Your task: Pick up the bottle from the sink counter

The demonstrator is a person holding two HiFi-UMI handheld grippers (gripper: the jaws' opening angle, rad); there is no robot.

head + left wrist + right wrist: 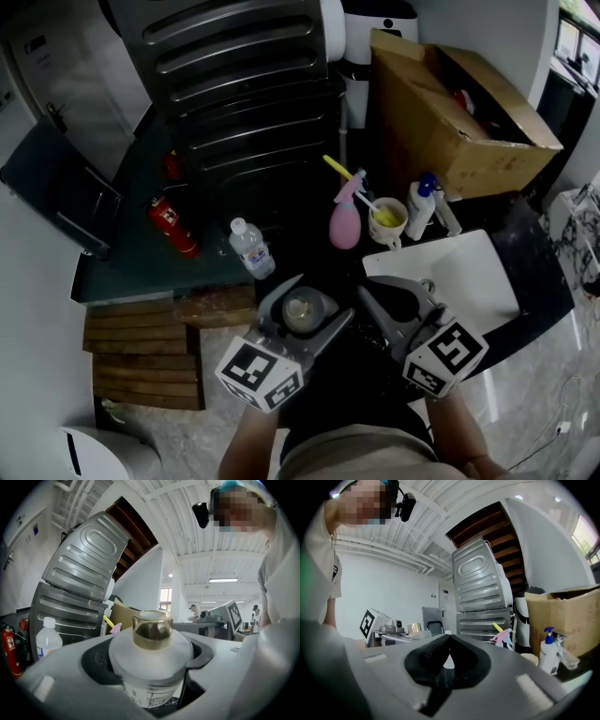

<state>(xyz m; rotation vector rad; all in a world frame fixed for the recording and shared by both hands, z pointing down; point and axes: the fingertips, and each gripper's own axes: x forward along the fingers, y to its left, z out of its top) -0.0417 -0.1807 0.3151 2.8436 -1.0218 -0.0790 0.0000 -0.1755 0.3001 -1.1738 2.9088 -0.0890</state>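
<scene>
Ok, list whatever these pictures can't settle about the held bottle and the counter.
- Print on the bottle: left gripper view, cut off by the jaw and blurred.
- Its base: hidden by the left gripper in the head view and in the left gripper view.
- Contents of the cardboard box: head view, mostly hidden by walls and shadow.
- Near corner of the sink: head view, covered by the right gripper.
- Label of the water bottle: head view, too small.

Grey left gripper [302,307] and right gripper [397,292], black-padded, bearing black-and-white square markers; wearer's pale shirt [361,461].

Four bottles [302,309] [252,248] [345,220] [421,208], one box [450,112], one cup [387,222]
</scene>
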